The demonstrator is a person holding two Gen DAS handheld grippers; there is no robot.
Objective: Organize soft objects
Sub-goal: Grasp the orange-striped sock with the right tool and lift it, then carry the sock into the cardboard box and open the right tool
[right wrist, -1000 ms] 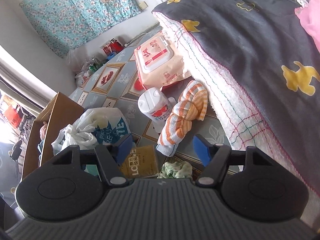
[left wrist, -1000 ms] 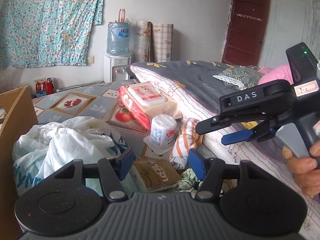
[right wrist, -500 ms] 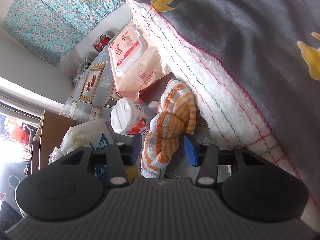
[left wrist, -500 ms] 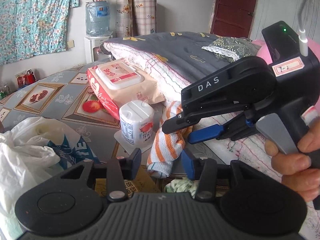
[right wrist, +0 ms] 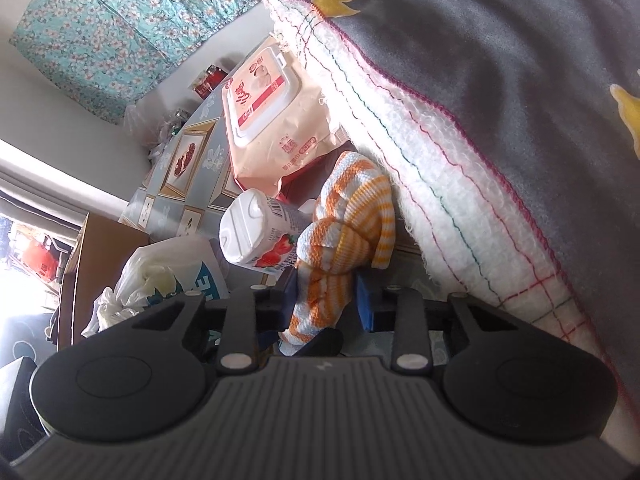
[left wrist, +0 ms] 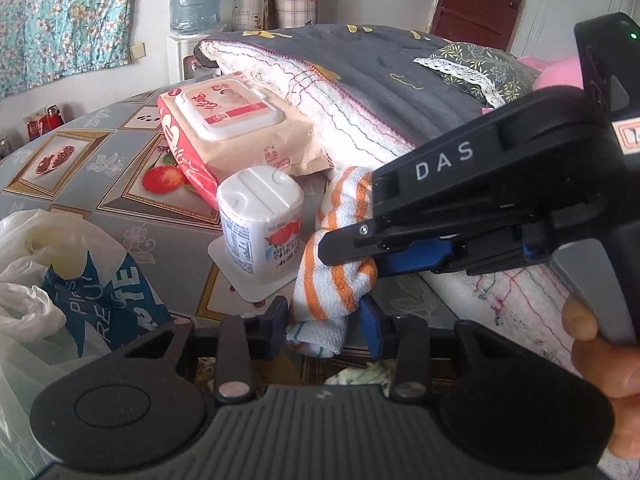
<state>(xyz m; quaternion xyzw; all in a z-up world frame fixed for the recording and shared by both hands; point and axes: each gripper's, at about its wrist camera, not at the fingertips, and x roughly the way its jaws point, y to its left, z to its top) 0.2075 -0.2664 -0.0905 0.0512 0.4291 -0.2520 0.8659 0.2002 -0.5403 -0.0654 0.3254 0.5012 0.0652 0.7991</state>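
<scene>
In the last second I brought both tools down onto the orange-striped towel [left wrist: 340, 264] lying near the blanket [left wrist: 360, 92], my left gripper [left wrist: 324, 326] and right gripper [right wrist: 326, 300] closing around it, so a two-handed lift looked ready.

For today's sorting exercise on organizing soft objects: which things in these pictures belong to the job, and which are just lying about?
Job:
- striped towel
- left gripper, jaws closing around it
- right gripper, jaws closing around it

Lying about:
- wipes pack
- white tub
- plastic bag
- blanket
</scene>
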